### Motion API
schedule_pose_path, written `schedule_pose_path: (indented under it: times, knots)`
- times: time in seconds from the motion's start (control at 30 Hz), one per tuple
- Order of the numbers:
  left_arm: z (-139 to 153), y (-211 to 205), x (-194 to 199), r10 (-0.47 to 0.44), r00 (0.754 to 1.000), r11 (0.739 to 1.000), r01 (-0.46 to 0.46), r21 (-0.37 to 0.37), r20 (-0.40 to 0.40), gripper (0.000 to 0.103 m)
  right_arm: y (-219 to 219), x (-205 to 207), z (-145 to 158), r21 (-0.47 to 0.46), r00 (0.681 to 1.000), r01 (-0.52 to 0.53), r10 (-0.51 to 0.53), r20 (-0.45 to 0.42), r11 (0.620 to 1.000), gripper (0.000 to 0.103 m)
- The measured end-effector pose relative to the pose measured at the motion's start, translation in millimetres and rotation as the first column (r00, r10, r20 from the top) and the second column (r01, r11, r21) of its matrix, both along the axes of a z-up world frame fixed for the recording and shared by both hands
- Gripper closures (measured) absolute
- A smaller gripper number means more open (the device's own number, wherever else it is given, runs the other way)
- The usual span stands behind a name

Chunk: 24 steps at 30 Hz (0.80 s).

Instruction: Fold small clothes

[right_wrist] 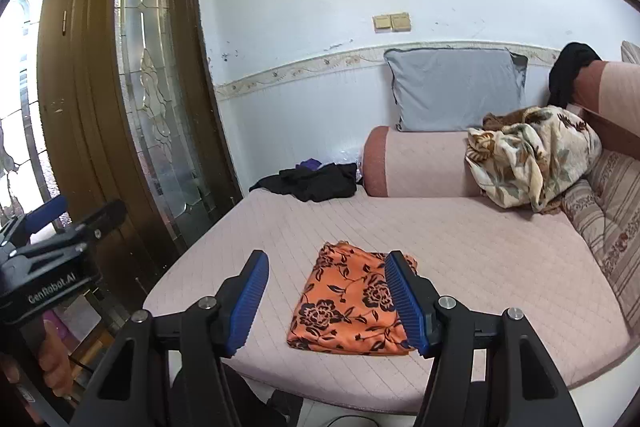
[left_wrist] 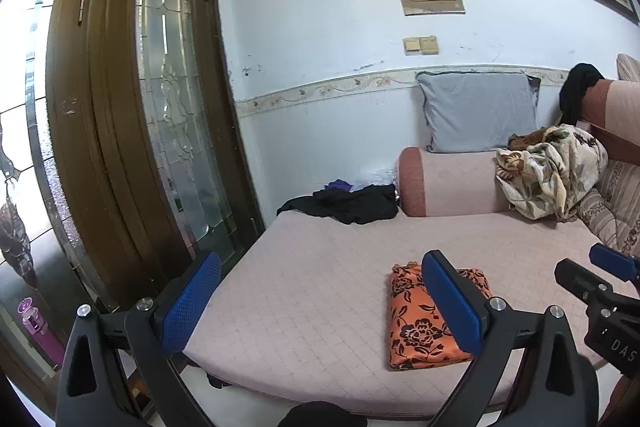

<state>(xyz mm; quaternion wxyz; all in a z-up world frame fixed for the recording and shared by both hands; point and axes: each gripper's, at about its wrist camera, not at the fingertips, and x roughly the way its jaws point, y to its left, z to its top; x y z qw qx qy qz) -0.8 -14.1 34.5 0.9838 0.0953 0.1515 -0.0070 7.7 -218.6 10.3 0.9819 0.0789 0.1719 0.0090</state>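
A folded orange cloth with a black flower print (left_wrist: pixel 420 323) (right_wrist: pixel 348 307) lies flat on the pink quilted sofa seat (left_wrist: pixel 328 267) (right_wrist: pixel 480 259), near its front edge. My left gripper (left_wrist: pixel 320 301) hovers above and in front of the seat, jaws wide apart and empty, the cloth behind its right finger. My right gripper (right_wrist: pixel 328 303) is also open and empty, held above the cloth with both fingers clear of it. Each gripper shows at the edge of the other's view: the right gripper's body (left_wrist: pixel 600 299), and the left gripper's body (right_wrist: pixel 48 255) held by a hand.
A heap of black and purple clothes (left_wrist: pixel 348 203) (right_wrist: pixel 316 181) lies at the seat's far corner. A flowered blanket (left_wrist: pixel 552 171) (right_wrist: pixel 532 155) is bunched by the bolster, under a grey pillow (left_wrist: pixel 480 111). Brown glass doors (left_wrist: pixel 132 107) stand to the left.
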Motion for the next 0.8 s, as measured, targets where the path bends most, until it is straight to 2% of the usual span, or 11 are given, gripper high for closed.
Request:
schedule_pose_path:
  times: [0.13,0.37,0.63,0.8]
  knots:
    - [-2.3,0.5,5.1,0.028,1.0,1.0,-0.028,-0.006,-0.013,0.002,4.2,-1.0,3.5,0.003,1.0,-0.007,0.007,0.017,1.0,0.035]
    - [-10.0,-8.7,17.2,0.049,0.998,0.999,-0.05,-0.02,-0.033,0.002,3.3,8.6,-16.9,-0.019,1.0,-0.024,0.024,-0.017,1.0,0.035]
    - [-21.9,-24.7,36.8,0.027,0.998,1.0,-0.027,0.002,-0.065,0.002,-9.0,24.8,-43.5,0.014,0.998,-0.003,0.004,-0.067,1.0,0.035]
    - [-26.1,-25.8,44.8,0.011,0.997,1.0,-0.011,0.003,-0.08,0.002,-9.2,32.0,-46.8,0.002,0.997,0.002,-0.002,-0.077,1.0,0.035]
